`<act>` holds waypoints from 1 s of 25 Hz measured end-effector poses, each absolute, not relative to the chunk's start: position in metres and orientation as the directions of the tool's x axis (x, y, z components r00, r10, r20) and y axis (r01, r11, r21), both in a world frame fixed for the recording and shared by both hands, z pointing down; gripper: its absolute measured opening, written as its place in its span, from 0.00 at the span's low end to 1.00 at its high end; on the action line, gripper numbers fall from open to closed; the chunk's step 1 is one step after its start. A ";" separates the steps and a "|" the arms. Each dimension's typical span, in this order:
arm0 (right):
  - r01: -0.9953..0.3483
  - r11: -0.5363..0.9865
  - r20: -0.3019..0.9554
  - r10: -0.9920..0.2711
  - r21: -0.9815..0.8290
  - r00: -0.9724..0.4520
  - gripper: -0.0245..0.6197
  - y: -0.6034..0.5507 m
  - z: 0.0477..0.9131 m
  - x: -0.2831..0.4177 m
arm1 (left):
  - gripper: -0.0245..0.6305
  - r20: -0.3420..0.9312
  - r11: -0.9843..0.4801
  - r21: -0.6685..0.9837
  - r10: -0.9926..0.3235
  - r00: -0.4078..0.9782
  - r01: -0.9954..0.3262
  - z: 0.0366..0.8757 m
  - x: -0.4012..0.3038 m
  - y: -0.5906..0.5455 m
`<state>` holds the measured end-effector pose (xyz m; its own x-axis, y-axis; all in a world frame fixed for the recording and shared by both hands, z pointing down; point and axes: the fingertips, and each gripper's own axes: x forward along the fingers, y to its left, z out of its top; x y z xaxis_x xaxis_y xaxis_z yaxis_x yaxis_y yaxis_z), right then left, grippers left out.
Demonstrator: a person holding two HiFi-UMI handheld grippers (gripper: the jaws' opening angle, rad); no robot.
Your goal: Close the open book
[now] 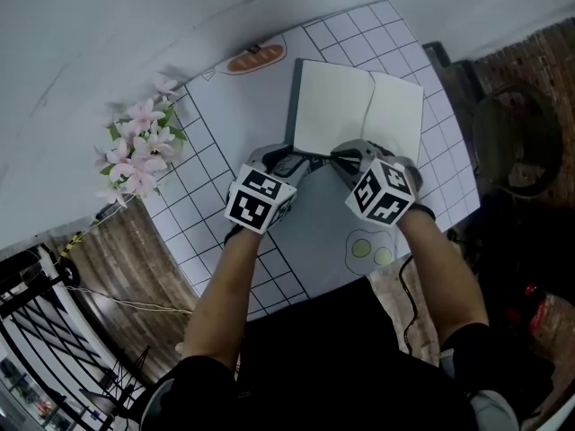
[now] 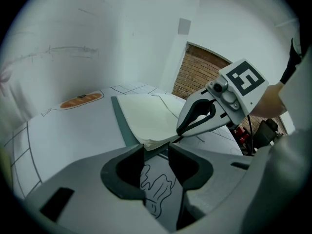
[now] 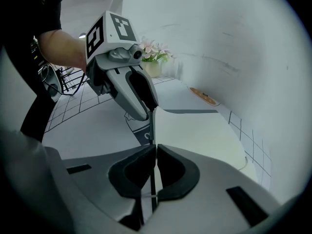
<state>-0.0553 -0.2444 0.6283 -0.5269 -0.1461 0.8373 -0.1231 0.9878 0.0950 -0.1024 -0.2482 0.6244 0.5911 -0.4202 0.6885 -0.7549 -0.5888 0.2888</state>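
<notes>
The book (image 1: 359, 115) lies open on the grid-printed mat (image 1: 202, 142), its 2 blank pages facing up and its spine running away from the person. Both tools meet it at its near edge. The right gripper (image 3: 154, 150) has its 2 jaws pressed almost together on a thin dark edge of the book. That edge runs straight up between the pads in the right gripper view, with the white page to its right and the mat to its left. Whether this edge is a single leaf or the cover, I cannot tell. In the head view this gripper sits at the near edge close to the spine. The left gripper (image 2: 156, 150) stands just beside it, at the book's near-left corner. Its jaws are spread, and a printed line drawing on the mat shows through the gap. The corner of the page stack sits right at the jaw tips, and the pads do not press on it. The tips of the 2 grippers are nearly touching. Pink flowers (image 1: 139, 151) stand at the mat's left edge, well apart from the book. A printed bread picture (image 1: 255, 58) lies beyond the book's far-left corner.
</notes>
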 end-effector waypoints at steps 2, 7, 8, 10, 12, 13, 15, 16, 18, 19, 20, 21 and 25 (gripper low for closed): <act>-0.149 0.984 0.825 -0.165 0.099 -0.541 0.06 -0.245 0.623 -0.054 | 0.25 0.695 -0.596 0.278 -0.417 0.586 -0.753 0.624 -0.102 -0.251; -0.230 0.967 0.795 -0.221 0.105 -0.565 0.05 -0.247 0.611 -0.046 | 0.24 0.682 -0.599 0.265 -0.437 0.586 -0.755 0.615 -0.098 -0.258; -0.245 0.963 0.790 -0.235 0.111 -0.566 0.05 -0.246 0.610 -0.043 | 0.24 0.678 -0.601 0.265 -0.440 0.589 -0.754 0.613 -0.096 -0.259; -0.282 0.952 0.778 -0.265 0.117 -0.570 0.05 -0.247 0.606 -0.037 | 0.24 0.673 -0.610 0.263 -0.440 0.595 -0.748 0.610 -0.092 -0.260; -0.323 0.939 0.762 -0.293 0.116 -0.578 0.05 -0.248 0.601 -0.031 | 0.24 0.672 -0.619 0.260 -0.435 0.599 -0.741 0.607 -0.087 -0.261; -0.340 0.933 0.754 -0.305 0.115 -0.581 0.05 -0.248 0.598 -0.028 | 0.24 0.670 -0.623 0.260 -0.434 0.602 -0.738 0.606 -0.085 -0.262; -0.363 0.924 0.742 -0.324 0.115 -0.588 0.05 -0.248 0.593 -0.023 | 0.24 0.665 -0.628 0.259 -0.435 0.607 -0.734 0.603 -0.079 -0.263; -0.372 0.921 0.738 -0.329 0.114 -0.589 0.05 -0.246 0.592 -0.021 | 0.24 0.661 -0.629 0.260 -0.437 0.610 -0.732 0.602 -0.076 -0.265; -0.381 0.918 0.735 -0.332 0.108 -0.591 0.05 -0.241 0.592 -0.016 | 0.24 0.652 -0.633 0.263 -0.440 0.617 -0.728 0.598 -0.070 -0.267; -0.385 0.917 0.733 -0.333 0.105 -0.593 0.05 -0.239 0.592 -0.014 | 0.24 0.648 -0.637 0.263 -0.440 0.621 -0.725 0.595 -0.067 -0.268; -0.391 0.915 0.732 -0.336 0.103 -0.592 0.05 -0.237 0.592 -0.012 | 0.24 0.646 -0.642 0.260 -0.439 0.624 -0.721 0.593 -0.064 -0.269; -0.398 0.911 0.733 -0.343 0.106 -0.588 0.05 -0.237 0.593 -0.009 | 0.24 0.645 -0.648 0.255 -0.439 0.625 -0.718 0.592 -0.061 -0.270; -0.404 0.899 0.737 -0.388 0.170 -0.554 0.11 -0.236 0.595 -0.009 | 0.24 0.649 -0.658 0.236 -0.440 0.620 -0.715 0.590 -0.054 -0.271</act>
<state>-0.0089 -0.2365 0.5952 -0.5538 -0.3878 0.7368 -0.4039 0.8990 0.1696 -0.0544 -0.2714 0.5898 0.6201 -0.4402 0.6494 -0.7148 -0.6582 0.2364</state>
